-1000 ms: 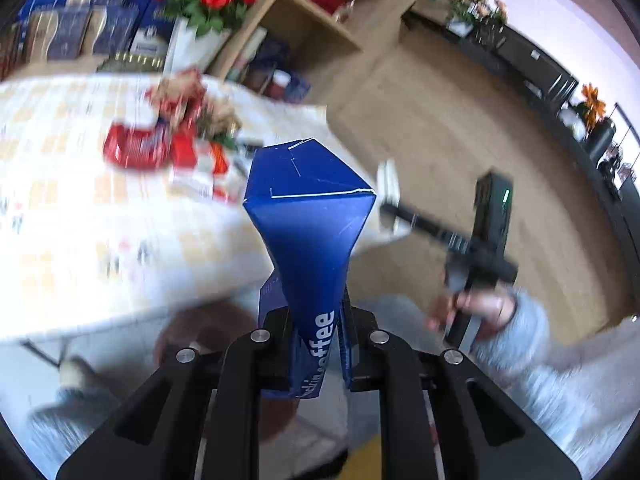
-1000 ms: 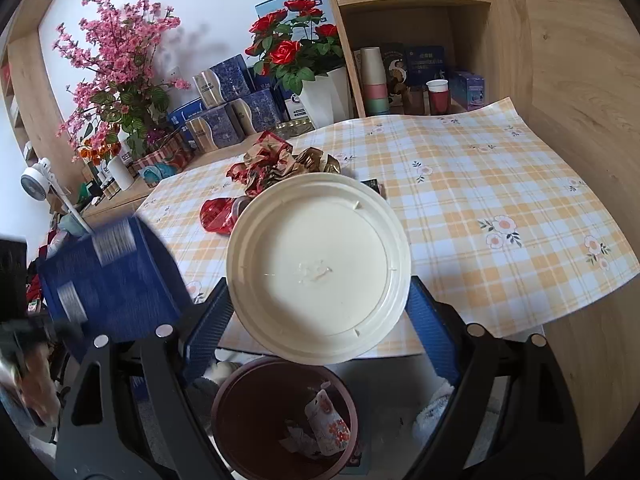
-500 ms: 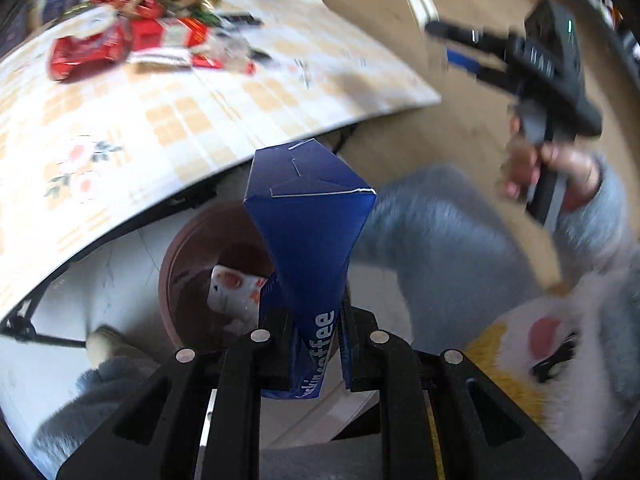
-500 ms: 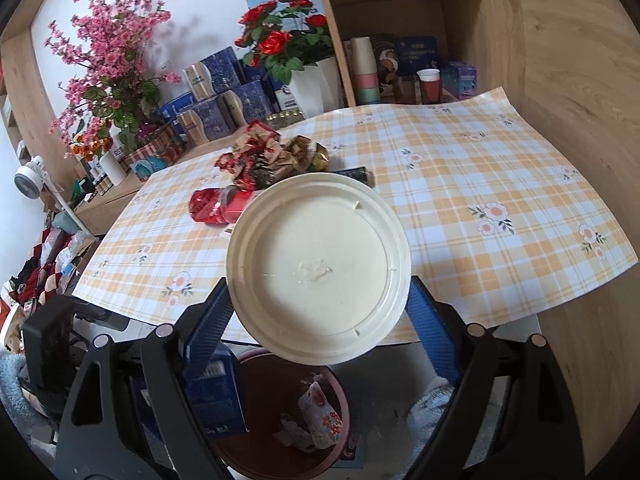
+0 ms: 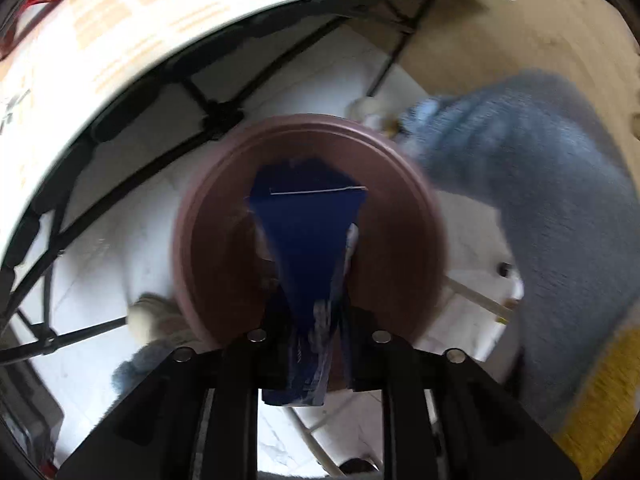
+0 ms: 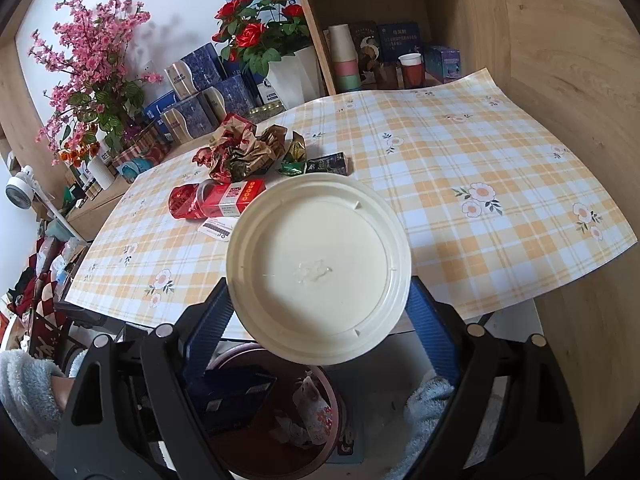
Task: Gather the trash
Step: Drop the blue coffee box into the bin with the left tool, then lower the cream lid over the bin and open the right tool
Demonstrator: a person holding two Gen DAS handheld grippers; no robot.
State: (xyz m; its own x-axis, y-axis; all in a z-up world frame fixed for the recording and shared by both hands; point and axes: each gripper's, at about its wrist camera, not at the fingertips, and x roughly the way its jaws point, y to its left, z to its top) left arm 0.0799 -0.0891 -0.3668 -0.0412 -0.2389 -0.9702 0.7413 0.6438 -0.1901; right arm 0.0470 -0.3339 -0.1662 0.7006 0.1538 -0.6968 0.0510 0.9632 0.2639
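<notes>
Plaid tablecloth [image 6: 460, 168] holds wrappers [image 6: 240, 152]; flowers [image 6: 260, 40] behind.

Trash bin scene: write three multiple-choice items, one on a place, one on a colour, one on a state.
1. Where is the bin?
A. on the table
B. on the floor beside the table's edge
C. on the shelf

2. What colour is the carton held by the left gripper?
A. dark blue
B. red
C. white

3. What is the right gripper doing?
A. hanging open and empty
B. holding a paper cup
C. holding a round cream lid

Key: B, since the bin stands on the white floor below the table edge; A, since the carton's faces are dark blue; C, since the lid sits between its blue pads.
</notes>
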